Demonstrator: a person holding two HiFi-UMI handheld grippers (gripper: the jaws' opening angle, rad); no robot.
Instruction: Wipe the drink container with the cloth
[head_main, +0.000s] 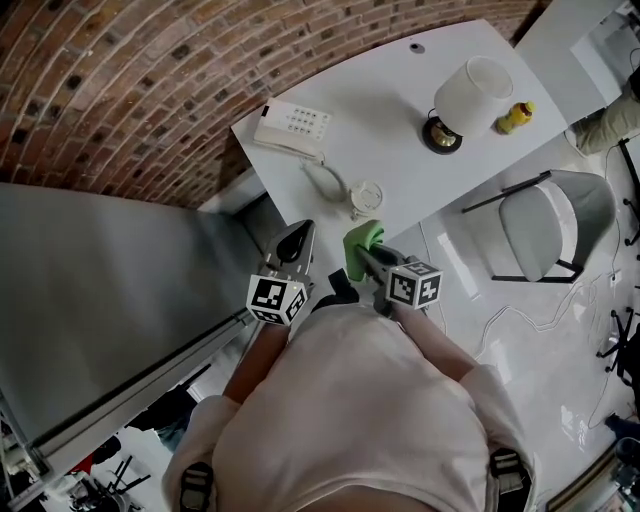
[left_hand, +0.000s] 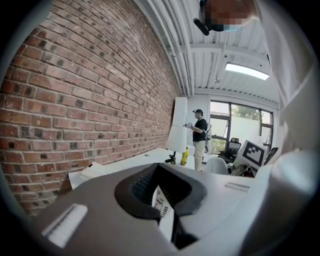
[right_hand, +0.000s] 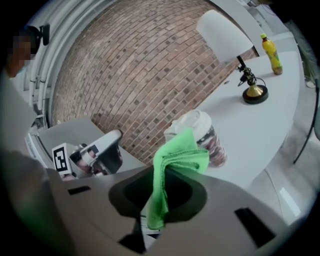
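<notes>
The drink container (head_main: 366, 196), a cup with a white lid and a patterned sleeve (right_hand: 206, 138), stands near the front edge of the white table (head_main: 400, 130). My right gripper (head_main: 372, 260) is shut on a bright green cloth (head_main: 361, 244), which hangs bunched from its jaws (right_hand: 172, 165) just in front of the cup, apart from it. To the left, off the table's edge, my left gripper (head_main: 294, 245) has its jaws together on nothing. It also shows in the right gripper view (right_hand: 102, 150).
On the table are a white desk phone (head_main: 292, 128) with its cord, a lamp (head_main: 468, 97) and a yellow bottle (head_main: 516, 117). A grey chair (head_main: 548, 226) stands to the right. A brick wall (head_main: 130, 80) and a grey panel (head_main: 90, 290) close the left. A person (left_hand: 200, 136) stands far off.
</notes>
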